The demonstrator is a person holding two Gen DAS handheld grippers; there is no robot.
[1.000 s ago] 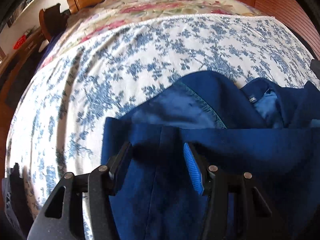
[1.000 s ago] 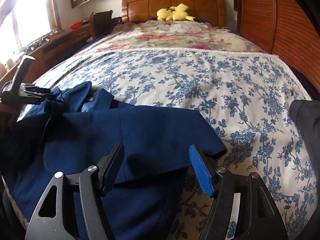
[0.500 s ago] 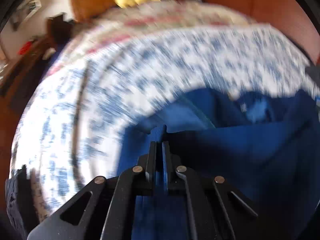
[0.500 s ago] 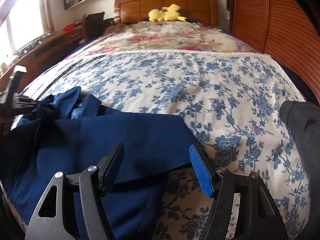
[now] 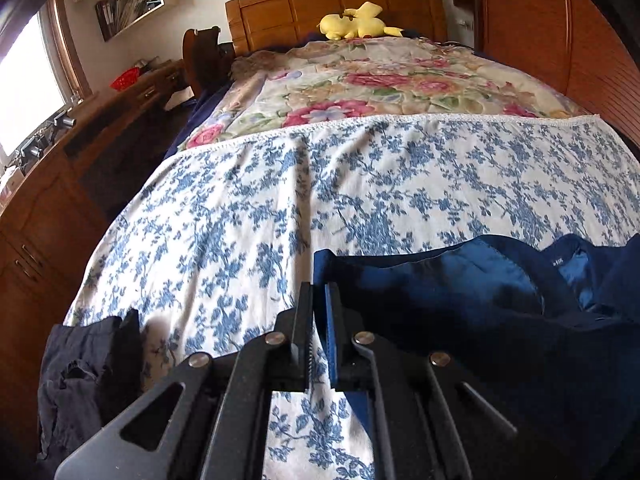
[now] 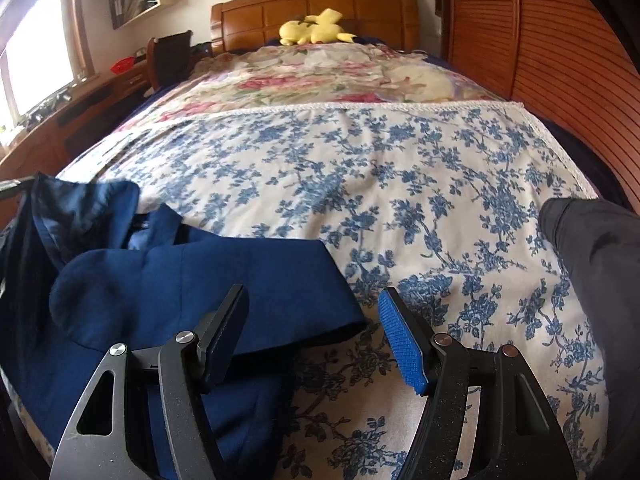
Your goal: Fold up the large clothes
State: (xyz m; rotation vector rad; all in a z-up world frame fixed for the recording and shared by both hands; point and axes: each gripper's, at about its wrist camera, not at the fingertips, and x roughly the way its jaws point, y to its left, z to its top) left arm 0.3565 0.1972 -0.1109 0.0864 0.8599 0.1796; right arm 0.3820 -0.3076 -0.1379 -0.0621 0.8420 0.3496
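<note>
Left gripper (image 5: 318,308) clamped tight on the front edge of the navy jacket (image 5: 460,292), lifting it, probably to fold that panel across. Right gripper (image 6: 312,320) gapes wide over the jacket's other corner, gripping nothing. Jacket lies on the bed (image 6: 360,184): matte wool shell, glossy satin lining, floral cotton cover.

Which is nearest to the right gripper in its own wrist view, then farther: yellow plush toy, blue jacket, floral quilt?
From the right gripper:
1. blue jacket, directly under the left finger, near bed end.
2. floral quilt, mid-bed, beyond the blue-print cover.
3. yellow plush toy, at the headboard.
</note>
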